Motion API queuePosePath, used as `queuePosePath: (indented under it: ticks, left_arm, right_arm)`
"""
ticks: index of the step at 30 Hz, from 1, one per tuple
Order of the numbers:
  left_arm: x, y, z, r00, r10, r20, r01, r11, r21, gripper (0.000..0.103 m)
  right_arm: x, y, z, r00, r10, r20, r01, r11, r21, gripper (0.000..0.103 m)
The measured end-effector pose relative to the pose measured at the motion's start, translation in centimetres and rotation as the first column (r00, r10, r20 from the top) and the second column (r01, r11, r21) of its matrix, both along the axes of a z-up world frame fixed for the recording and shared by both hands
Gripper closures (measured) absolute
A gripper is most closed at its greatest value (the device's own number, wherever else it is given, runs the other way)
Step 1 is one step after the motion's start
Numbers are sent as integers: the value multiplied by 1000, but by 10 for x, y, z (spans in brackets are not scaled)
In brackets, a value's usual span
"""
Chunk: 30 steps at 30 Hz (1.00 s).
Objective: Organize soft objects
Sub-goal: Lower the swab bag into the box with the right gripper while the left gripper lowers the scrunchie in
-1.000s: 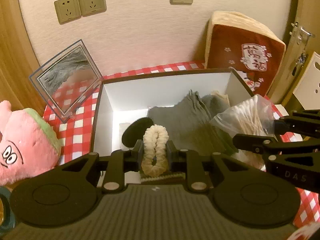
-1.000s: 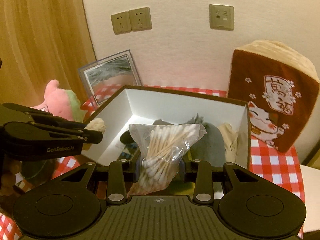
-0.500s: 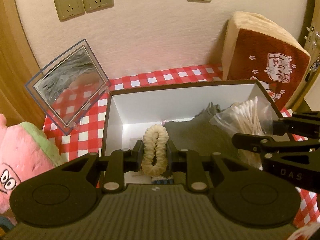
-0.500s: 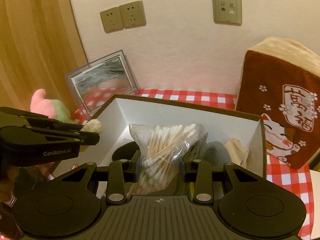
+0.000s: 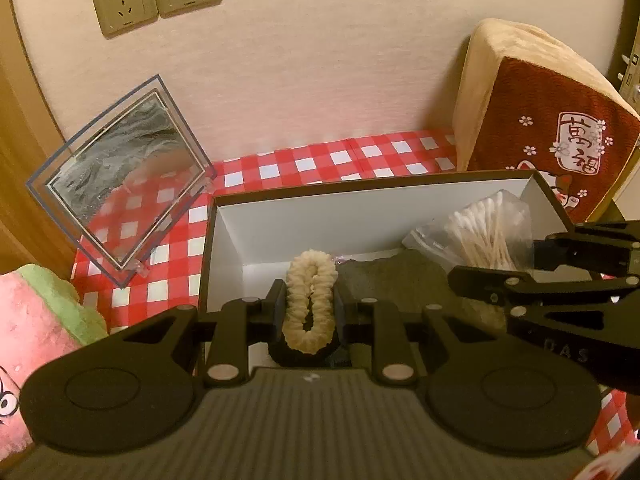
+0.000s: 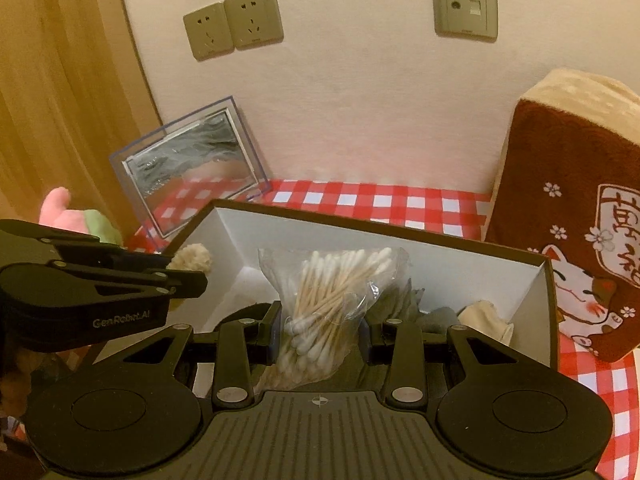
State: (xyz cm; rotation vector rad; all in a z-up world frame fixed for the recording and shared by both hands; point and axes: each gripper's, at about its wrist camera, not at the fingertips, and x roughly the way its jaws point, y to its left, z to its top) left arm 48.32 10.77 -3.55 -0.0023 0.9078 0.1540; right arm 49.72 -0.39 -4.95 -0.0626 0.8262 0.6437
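My left gripper is shut on a cream fluffy scrunchie and holds it over the near left part of a white box with a dark rim. My right gripper is shut on a clear bag of cotton swabs, held over the same box. The bag also shows in the left wrist view. Grey folded cloth and a beige cloth lie inside the box. The left gripper shows at the left of the right wrist view.
A clear acrylic frame leans on the wall at the left. A pink and green plush toy sits at the near left. A red lucky-cat cushion stands right of the box. The red checked tablecloth covers the table.
Both grippers have risen and pulled back from the box with their loads still held. The views tilted up, showing more wall and less of the box's inside.
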Motion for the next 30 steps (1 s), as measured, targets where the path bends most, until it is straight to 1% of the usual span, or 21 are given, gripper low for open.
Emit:
queuePosePath:
  ticks: [6,12,14,16,17,19,25,28,30]
  left_arm:
    - [5,3,-5,1000,3,-9,-3,1000,-6,81]
    - [6,3,-4,1000,1,-3,-1,1000,-6,81]
    - [7,3,-3,1000,1,-3,-1,1000,-5,80]
    - [7,3,-3,1000,1,-2,-1,1000,-6,80]
    - [7,3,-3,1000,0,-2,0,1000,-6,80]
    - [7,4,-3,1000,1,-2,-1,1000,-4,80]
    - [7,4,-2,1000,0,-2,0,1000,-5,80]
    - [7,4,-2,1000,0,-1,0,1000,-4,78]
    - [7,4,-1,1000,2,1,-2,1000,-6,74]
  right_arm:
    - [4,4,-7,1000,2,-21,-2,1000,-1,66]
    - [8,6,-9,1000,-12,-17,12,1000,5,66]
    - [10,6,-8,1000,-15,-20,15,1000,13,58]
    - [10,5,-6,1000,-30,-5,30,999,20,39]
    - [10,4,-5,999,-41,9,41,999,24,36]
    - [10,3,-2,998,-50,29,49,998,34,34]
    - [12,-2,-1,998,-60,28,60,998,27,32]
    - [11,-5,-4,998,-64,19,64,998,19,31]
    - [11,-6,-5,998,-65,16,65,998,13,31]
